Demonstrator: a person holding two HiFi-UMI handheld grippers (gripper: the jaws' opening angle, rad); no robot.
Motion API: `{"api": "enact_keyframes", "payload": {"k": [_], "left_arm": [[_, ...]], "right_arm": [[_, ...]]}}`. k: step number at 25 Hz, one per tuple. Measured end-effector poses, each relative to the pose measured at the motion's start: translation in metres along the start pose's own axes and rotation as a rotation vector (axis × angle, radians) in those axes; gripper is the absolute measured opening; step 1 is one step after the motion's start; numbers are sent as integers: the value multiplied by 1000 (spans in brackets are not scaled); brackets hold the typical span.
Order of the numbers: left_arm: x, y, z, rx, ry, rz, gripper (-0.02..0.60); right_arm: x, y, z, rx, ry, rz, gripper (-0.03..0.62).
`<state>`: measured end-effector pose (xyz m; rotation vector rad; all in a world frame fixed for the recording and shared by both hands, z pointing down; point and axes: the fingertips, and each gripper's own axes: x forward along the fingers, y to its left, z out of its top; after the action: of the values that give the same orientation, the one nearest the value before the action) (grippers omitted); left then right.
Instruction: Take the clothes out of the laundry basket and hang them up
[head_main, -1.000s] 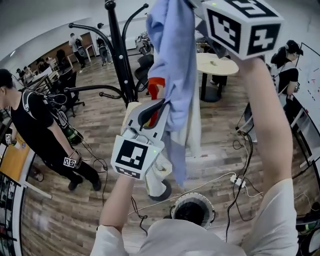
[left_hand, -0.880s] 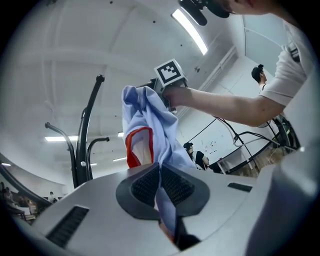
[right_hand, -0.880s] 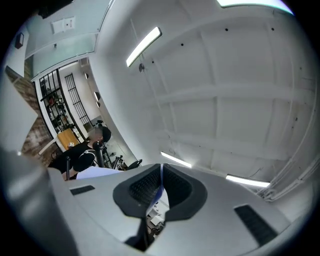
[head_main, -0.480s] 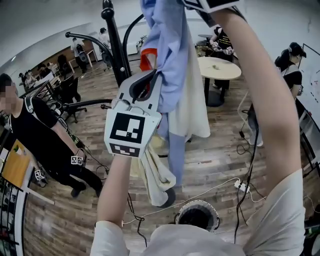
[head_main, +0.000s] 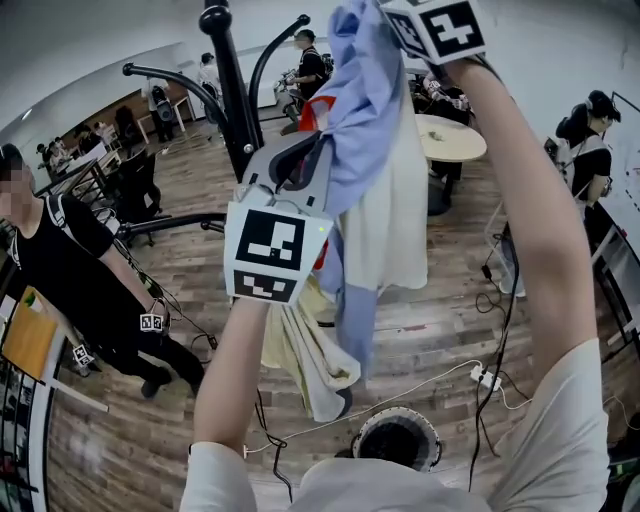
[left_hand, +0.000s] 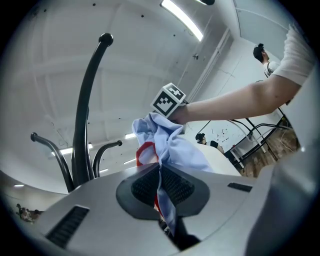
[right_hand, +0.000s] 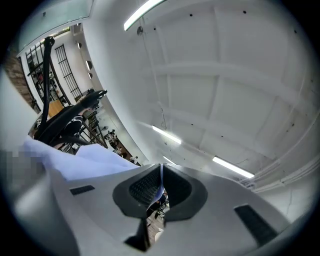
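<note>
A light blue garment (head_main: 362, 110) with red trim is held up high between both grippers, close to the black coat stand (head_main: 228, 90). My left gripper (head_main: 312, 158) is shut on a lower fold of it; the cloth runs between the pads in the left gripper view (left_hand: 161, 172). My right gripper (head_main: 397, 14) is shut on the garment's top edge, and a thin blue strip shows between its pads (right_hand: 161, 182). The blue cloth (right_hand: 82, 160) spreads to the left in that view. The round laundry basket (head_main: 398, 440) stands on the floor below me.
A cream garment (head_main: 390, 220) hangs behind the blue one, and another pale cloth (head_main: 305, 350) droops below it. The stand's curved hooks (head_main: 160, 75) reach left. A person in black (head_main: 80, 270) stands at the left. A round table (head_main: 450, 140) and a floor cable with a power strip (head_main: 487, 378) are at the right.
Both grippers have lifted the blue garment higher beside the coat stand. The left gripper rose, and the right gripper shifted left near the top of the frame.
</note>
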<state>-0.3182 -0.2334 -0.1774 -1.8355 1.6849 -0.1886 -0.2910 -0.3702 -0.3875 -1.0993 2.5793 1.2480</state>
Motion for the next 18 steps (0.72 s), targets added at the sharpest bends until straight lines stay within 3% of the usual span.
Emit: {"api": "enact_keyframes", "payload": {"k": [6,11,18], "left_arm": [[3,1,3,40,-10,2,28],[5,-3,0,27,-11,-14,29],[6,-3,-1,-11,-26,-39,29]], "right_arm": [[4,18,-79,58,108,13,23],[-2,59,-150,82,217,83,23],[-28,106,-220,303,295,188,26]]}}
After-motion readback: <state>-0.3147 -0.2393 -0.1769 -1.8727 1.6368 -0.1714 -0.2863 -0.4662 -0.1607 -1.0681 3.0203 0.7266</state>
